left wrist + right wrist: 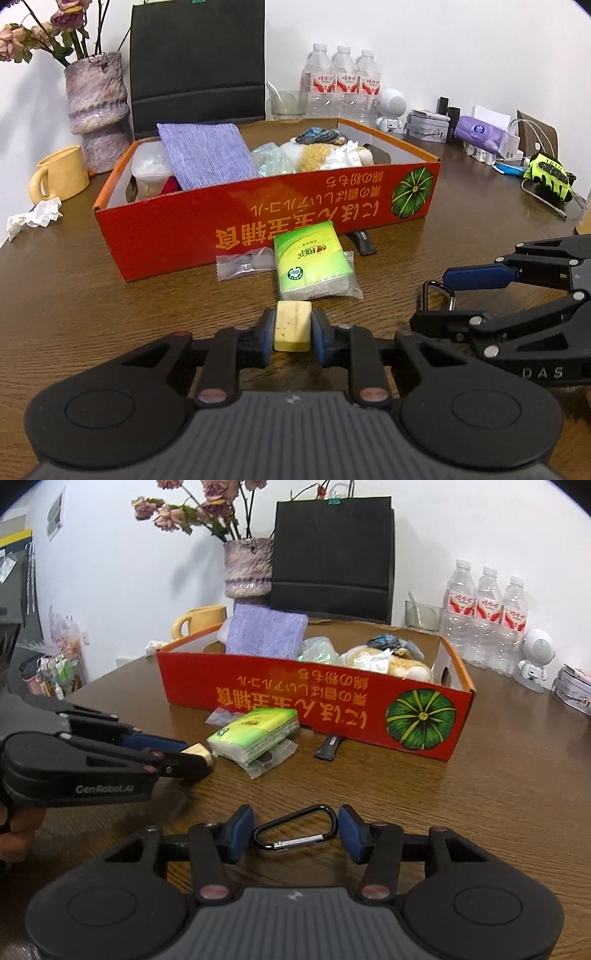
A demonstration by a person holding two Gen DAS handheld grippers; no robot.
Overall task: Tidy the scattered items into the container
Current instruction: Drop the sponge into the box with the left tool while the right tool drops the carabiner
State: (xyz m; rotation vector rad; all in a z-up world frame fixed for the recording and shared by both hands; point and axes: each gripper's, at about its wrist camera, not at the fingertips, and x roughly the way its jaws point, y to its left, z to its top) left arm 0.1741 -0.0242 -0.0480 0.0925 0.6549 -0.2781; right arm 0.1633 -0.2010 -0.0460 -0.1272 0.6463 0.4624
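Note:
My left gripper (293,326) is shut on a pale yellow eraser block (292,325), low over the table in front of the red cardboard box (258,221); it also shows in the right wrist view (201,755). My right gripper (295,830) is open, its pads on either side of a black carabiner (295,830) lying on the table. A green tissue pack (312,262), a clear sachet (243,264) and a small dark packet (364,242) lie against the box front. The box holds a purple cloth (207,155) and several soft items.
A yellow mug (61,177), a vase of dried flowers (98,110) and a crumpled tissue (35,218) are left of the box. A black bag (197,62), water bottles (341,79), a white robot figure (391,107) and a neon glove (550,177) stand behind and right.

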